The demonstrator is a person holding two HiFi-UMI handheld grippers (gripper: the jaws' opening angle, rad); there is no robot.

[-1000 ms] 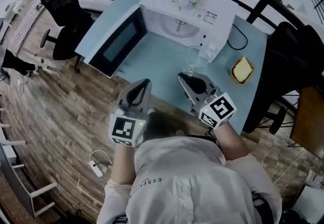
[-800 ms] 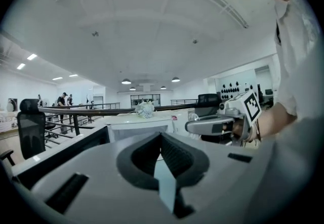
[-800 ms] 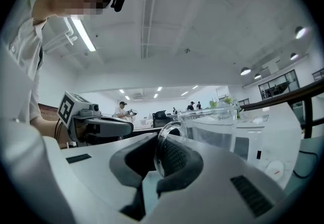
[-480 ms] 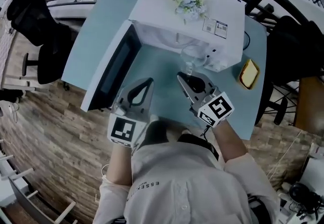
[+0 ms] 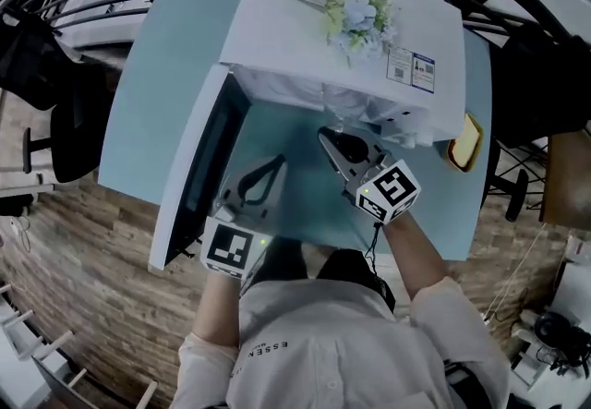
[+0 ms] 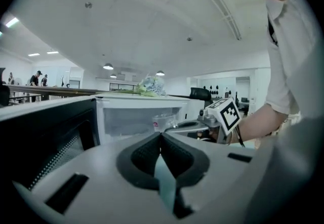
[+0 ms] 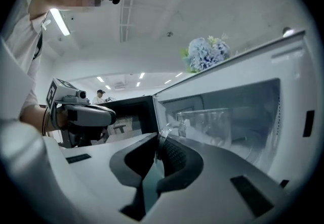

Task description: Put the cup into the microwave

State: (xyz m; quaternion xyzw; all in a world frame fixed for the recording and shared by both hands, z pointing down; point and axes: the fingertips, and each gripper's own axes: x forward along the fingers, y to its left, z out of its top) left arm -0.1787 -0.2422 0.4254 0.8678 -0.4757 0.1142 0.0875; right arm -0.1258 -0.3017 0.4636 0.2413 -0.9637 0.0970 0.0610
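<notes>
The white microwave stands on the pale blue table with its door swung open to the left. My right gripper is shut on the clear cup, pinching it near the rim, and holds it at the mouth of the oven cavity. In the head view the microwave's top hides the cup; the left gripper view shows the cup just inside the opening. My left gripper is shut and empty, over the table between the door and the right gripper.
A bunch of pale flowers lies on the microwave's top, next to a printed label. A yellow block sits at the table's right edge. A black office chair stands left of the table. Black railings cross behind.
Both grippers have moved forward toward the microwave. The cup, held in front of the oven a second ago, has gone under the microwave's top edge in the head view.
</notes>
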